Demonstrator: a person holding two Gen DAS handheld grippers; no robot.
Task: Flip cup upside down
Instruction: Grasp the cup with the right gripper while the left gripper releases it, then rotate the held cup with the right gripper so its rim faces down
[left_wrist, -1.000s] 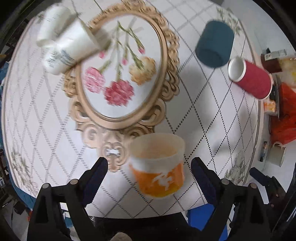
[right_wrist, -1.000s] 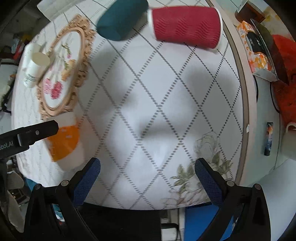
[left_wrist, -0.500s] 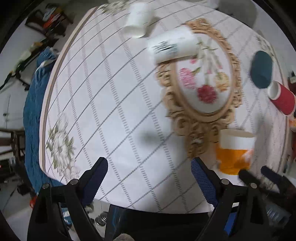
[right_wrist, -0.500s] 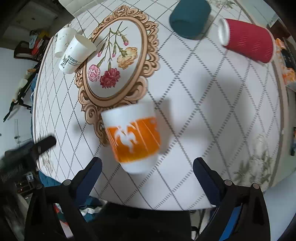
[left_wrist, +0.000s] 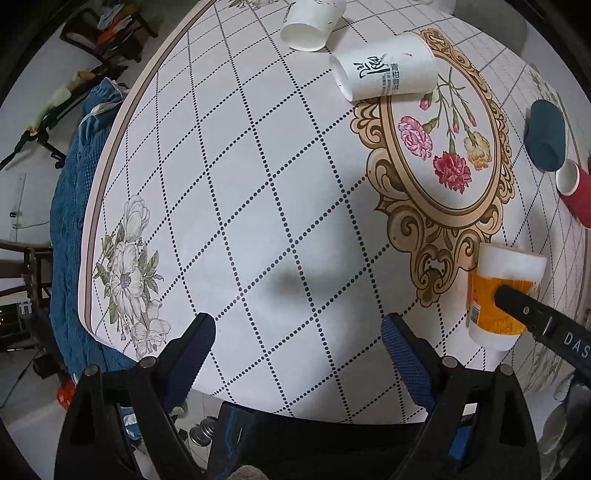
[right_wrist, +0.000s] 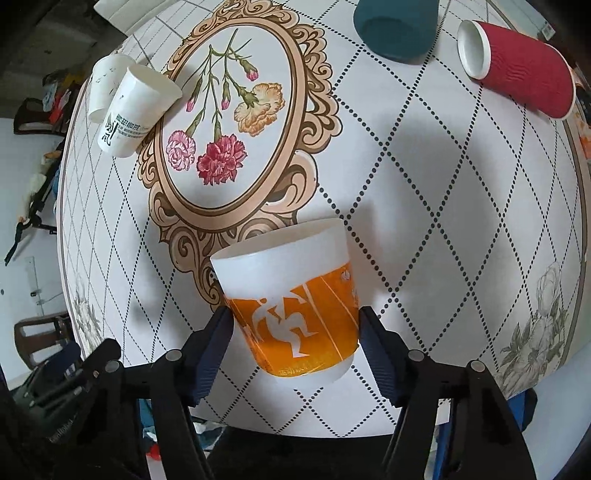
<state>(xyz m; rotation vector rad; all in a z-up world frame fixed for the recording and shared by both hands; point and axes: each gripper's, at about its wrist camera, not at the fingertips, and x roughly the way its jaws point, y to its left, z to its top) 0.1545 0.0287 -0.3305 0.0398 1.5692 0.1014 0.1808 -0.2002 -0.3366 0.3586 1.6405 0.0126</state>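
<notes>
An orange-and-white cup (right_wrist: 291, 306) stands mouth up on the table near its front edge. My right gripper (right_wrist: 293, 332) has its two fingers against the cup's sides and is shut on it. In the left wrist view the same cup (left_wrist: 498, 295) is at the far right, with a right-gripper finger (left_wrist: 532, 314) across it. My left gripper (left_wrist: 297, 334) is open and empty, off to the left of the cup, above bare tablecloth.
A round table (right_wrist: 461, 206) has a diamond-pattern cloth and a printed flower medallion (right_wrist: 236, 122). Two white paper cups (right_wrist: 129, 110) lie at the far left. A teal cup (right_wrist: 395, 27) stands mouth down and a red ribbed cup (right_wrist: 517, 81) lies on its side at the back right.
My right gripper has swung over to the orange cup and closed on it. My left gripper has let go of the cup and moved away to the left.
</notes>
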